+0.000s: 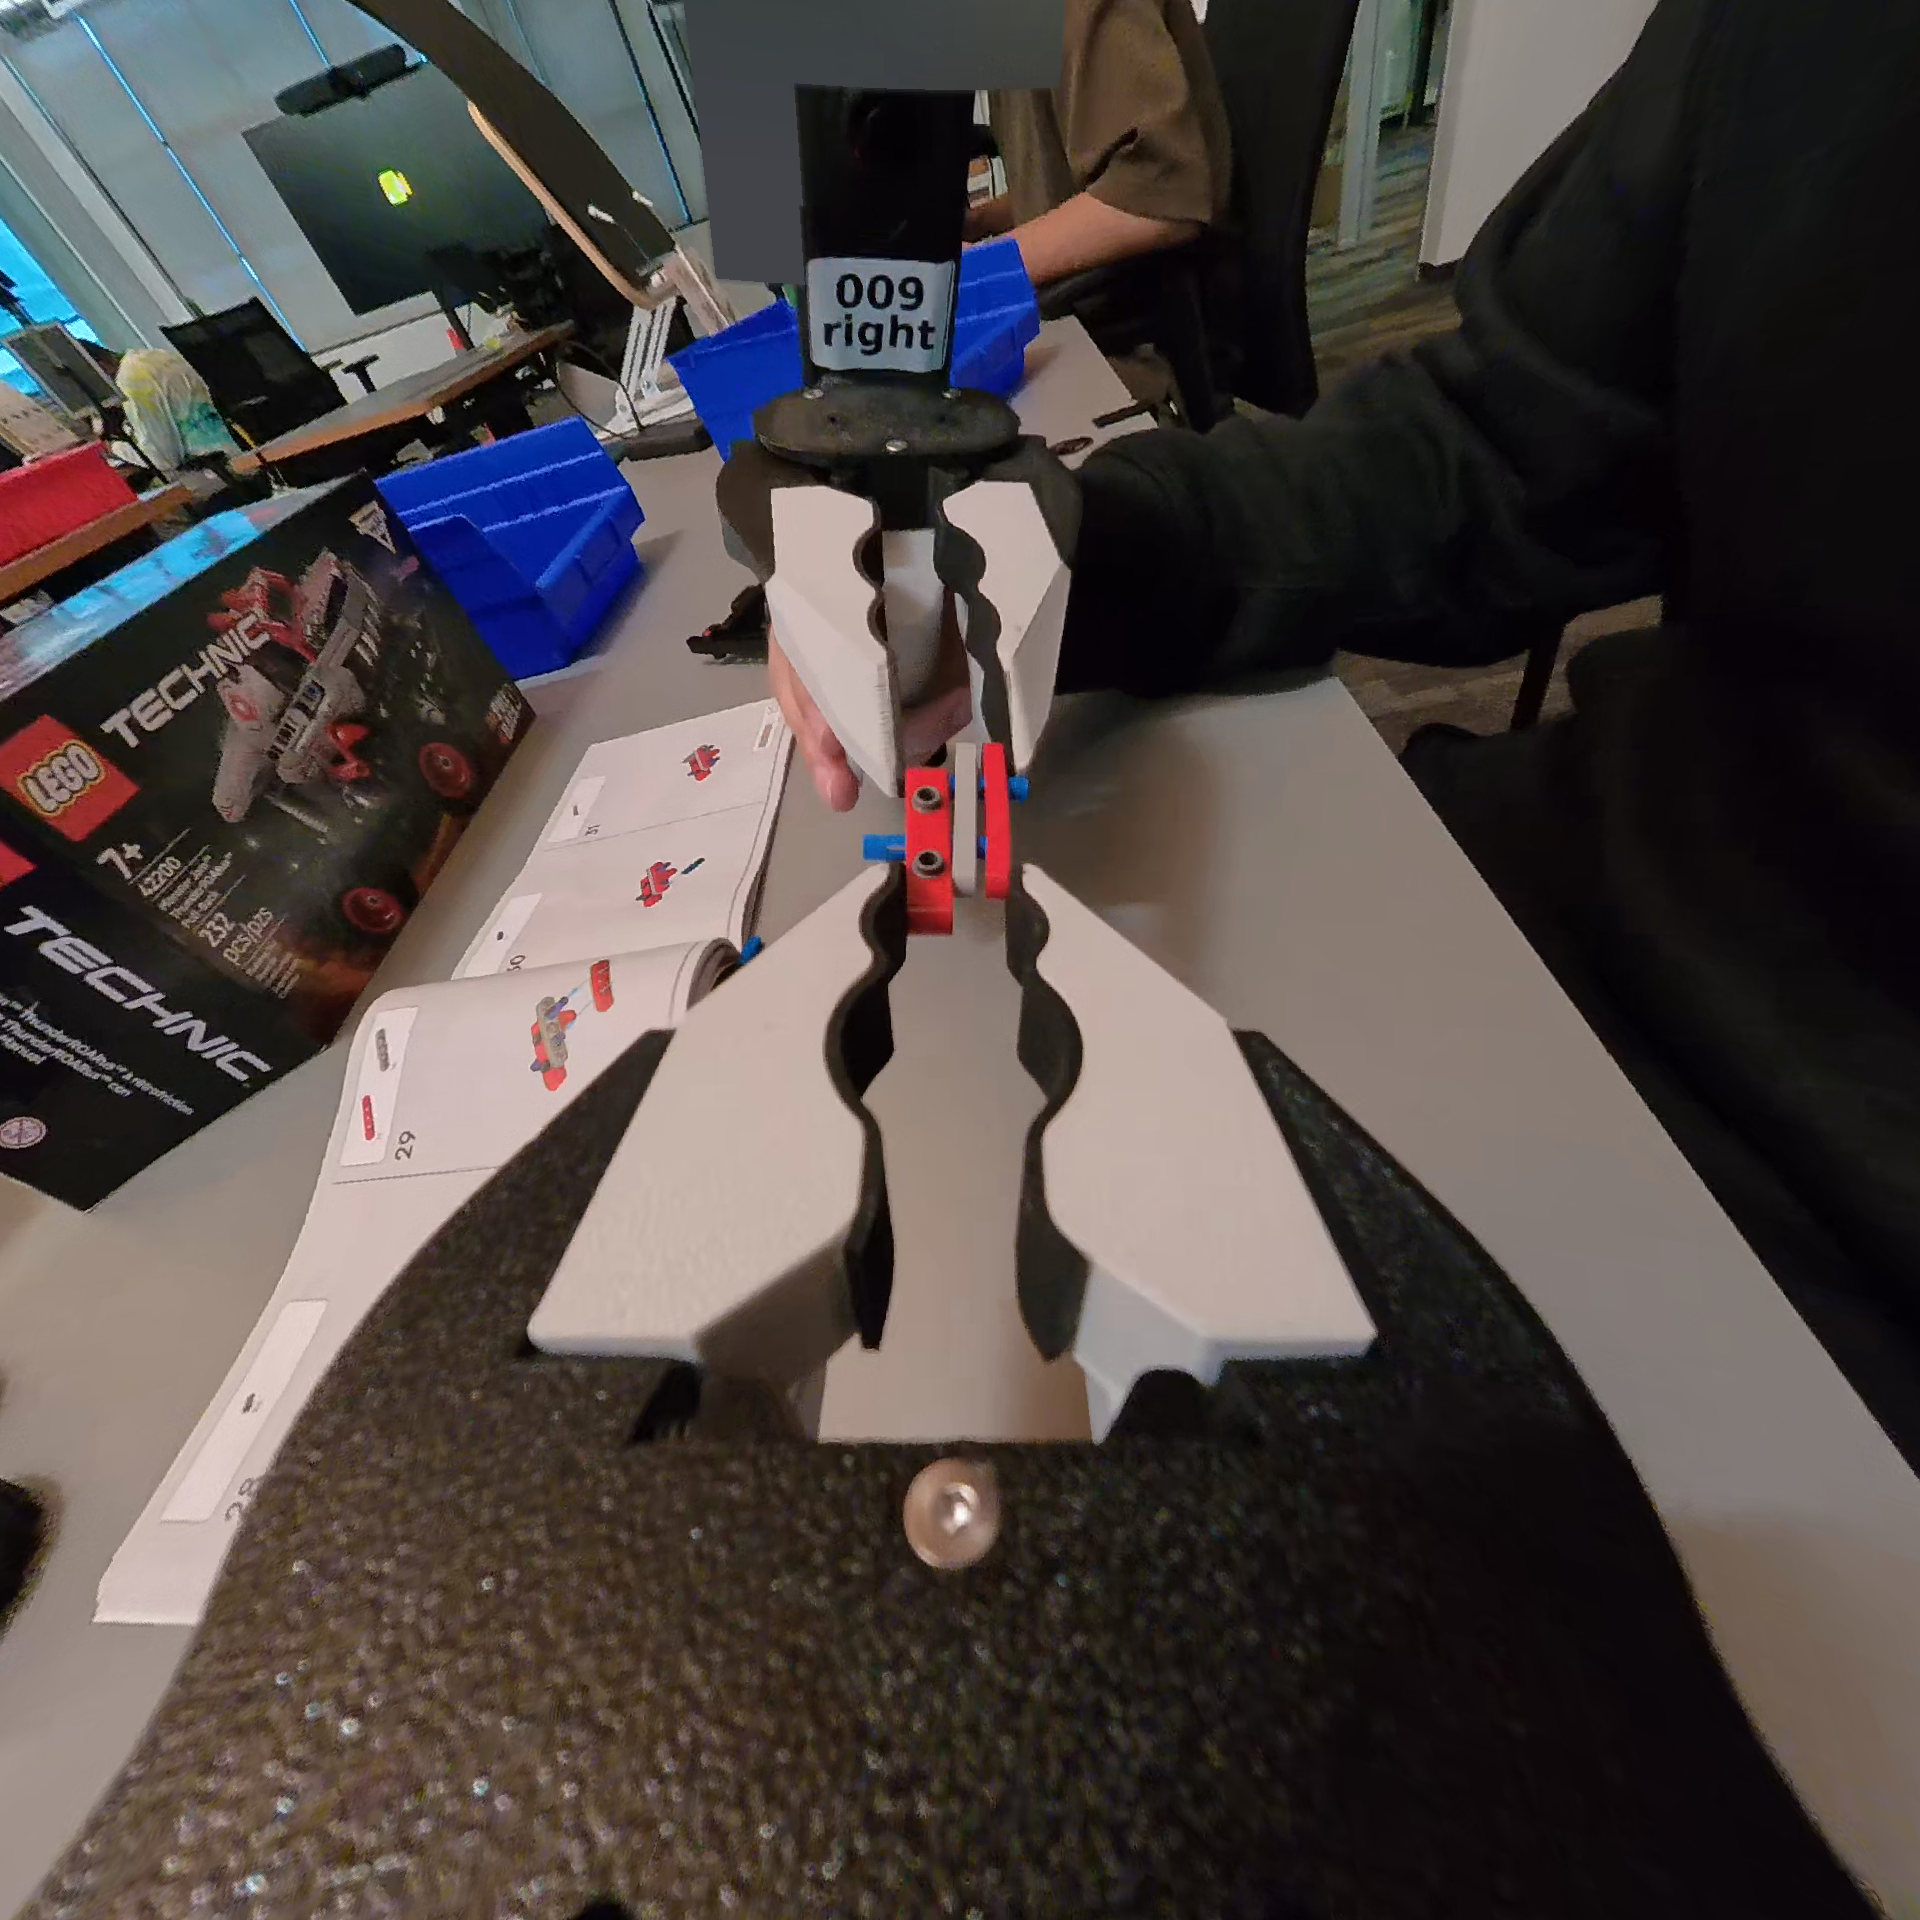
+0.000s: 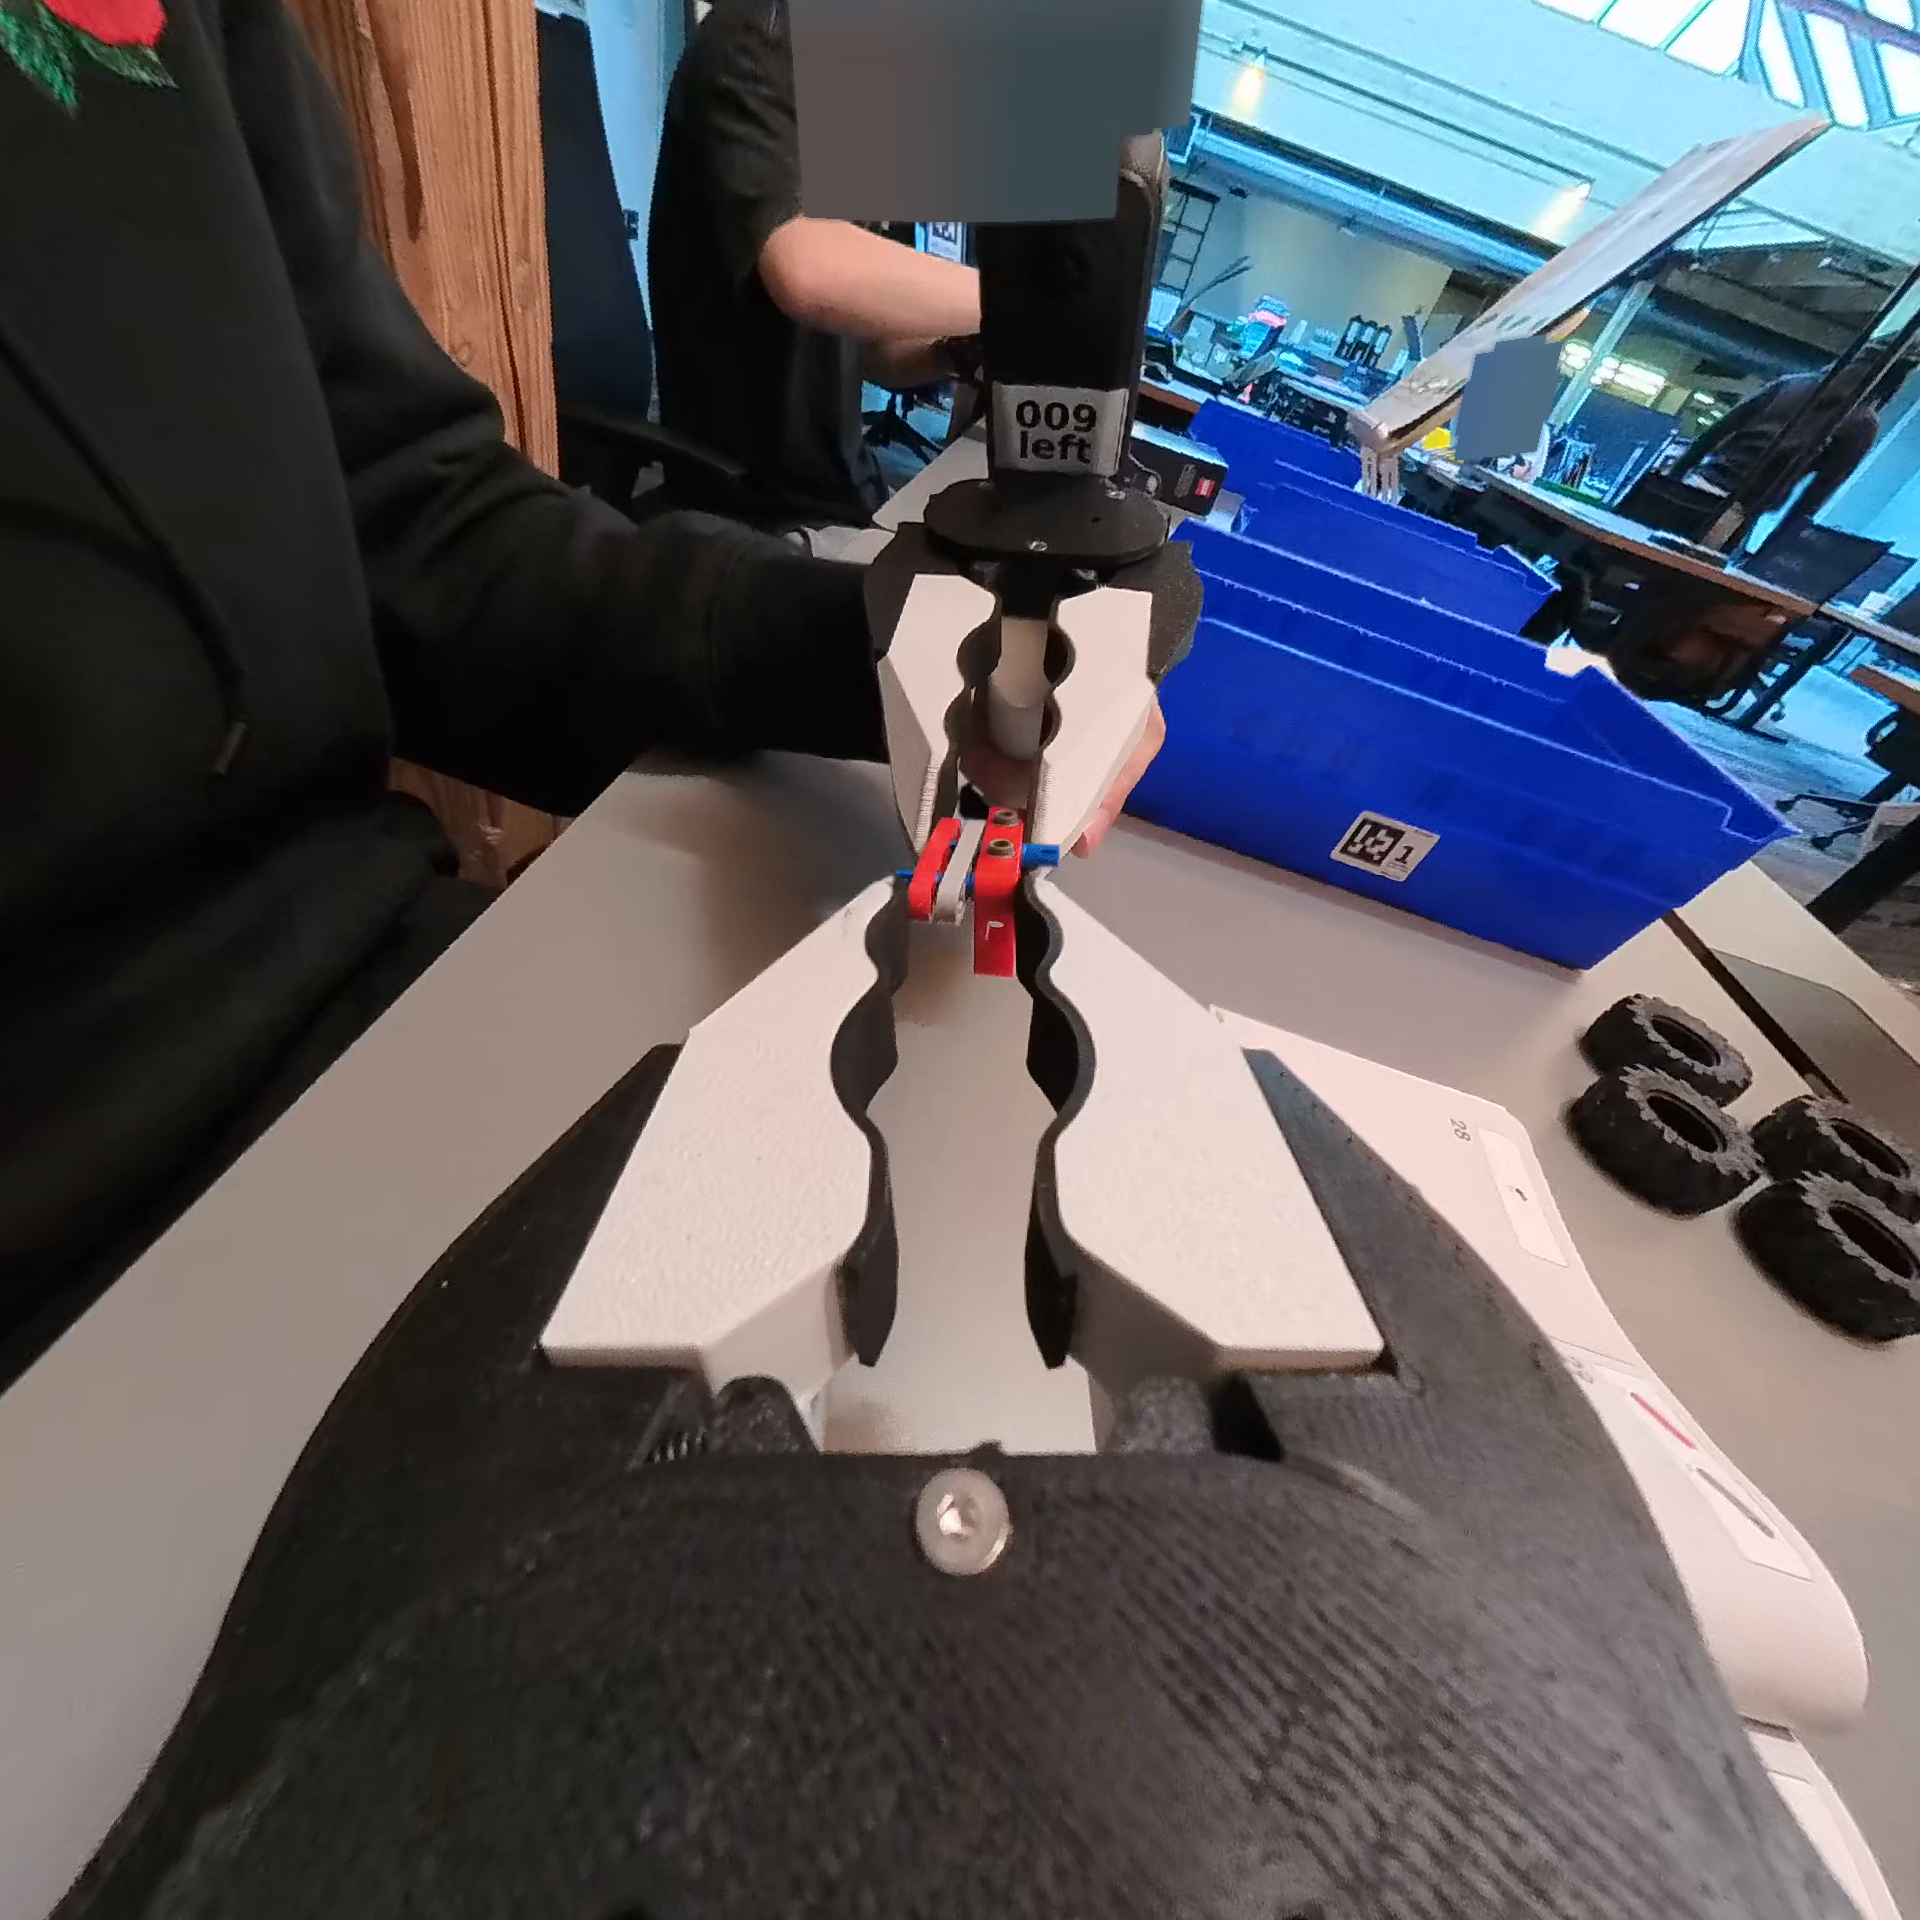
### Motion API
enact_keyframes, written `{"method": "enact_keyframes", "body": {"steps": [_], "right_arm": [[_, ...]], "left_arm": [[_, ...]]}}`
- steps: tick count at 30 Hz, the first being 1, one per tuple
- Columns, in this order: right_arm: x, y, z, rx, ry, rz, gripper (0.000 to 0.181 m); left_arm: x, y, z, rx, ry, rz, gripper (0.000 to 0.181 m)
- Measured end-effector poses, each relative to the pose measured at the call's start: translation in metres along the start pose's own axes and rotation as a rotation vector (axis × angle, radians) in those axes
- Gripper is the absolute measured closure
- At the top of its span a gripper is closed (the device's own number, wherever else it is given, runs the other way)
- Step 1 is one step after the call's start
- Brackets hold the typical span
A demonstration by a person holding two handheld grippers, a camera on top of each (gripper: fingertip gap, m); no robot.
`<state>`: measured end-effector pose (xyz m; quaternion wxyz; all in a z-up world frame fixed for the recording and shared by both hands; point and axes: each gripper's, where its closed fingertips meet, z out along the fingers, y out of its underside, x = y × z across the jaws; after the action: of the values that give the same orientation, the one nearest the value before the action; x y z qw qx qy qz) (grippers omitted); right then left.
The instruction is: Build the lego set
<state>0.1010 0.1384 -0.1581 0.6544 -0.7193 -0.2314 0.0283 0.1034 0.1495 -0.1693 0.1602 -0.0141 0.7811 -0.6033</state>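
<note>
We see an open office behind a grey table (image 1: 1195, 935) holding blue bins (image 2: 1455, 727), a toy box (image 1: 239, 831), an open booklet (image 1: 644, 862) and four black tyres (image 2: 1756, 1174). Left gripper (image 1: 956, 894) and right gripper (image 2: 961, 899) both clamp the small red-and-grey lego piece (image 1: 951, 831) above the table.

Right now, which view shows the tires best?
The right wrist view: four black tires sit clustered on the table at its right edge, beside the booklet. The left wrist view shows none of them; only the box, booklet and bins appear there.
</note>
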Motion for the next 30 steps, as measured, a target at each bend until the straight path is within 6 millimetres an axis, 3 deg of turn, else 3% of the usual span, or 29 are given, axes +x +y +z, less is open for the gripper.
{"method": "enact_keyframes", "body": {"steps": [5,8,20,23,30], "right_arm": [[0.001,0.006,-0.001,-0.033,-0.011,0.051,0.163],[0.006,0.011,0.000,-0.044,0.043,-0.010,0.164],[0.012,0.006,-0.004,-0.042,0.073,0.001,0.166],[0.016,-0.001,-0.005,0.008,0.104,-0.028,0.166],[0.022,0.004,-0.001,-0.044,0.185,-0.148,0.165]], "left_arm": [[0.000,0.004,0.002,-0.029,-0.001,-0.019,0.165],[-0.005,0.009,0.001,-0.046,-0.025,-0.030,0.165],[-0.009,0.007,0.005,-0.027,-0.058,-0.055,0.164],[-0.013,-0.001,0.006,0.024,-0.066,-0.097,0.162],[-0.024,0.003,0.006,-0.064,-0.146,-0.116,0.156]]}}
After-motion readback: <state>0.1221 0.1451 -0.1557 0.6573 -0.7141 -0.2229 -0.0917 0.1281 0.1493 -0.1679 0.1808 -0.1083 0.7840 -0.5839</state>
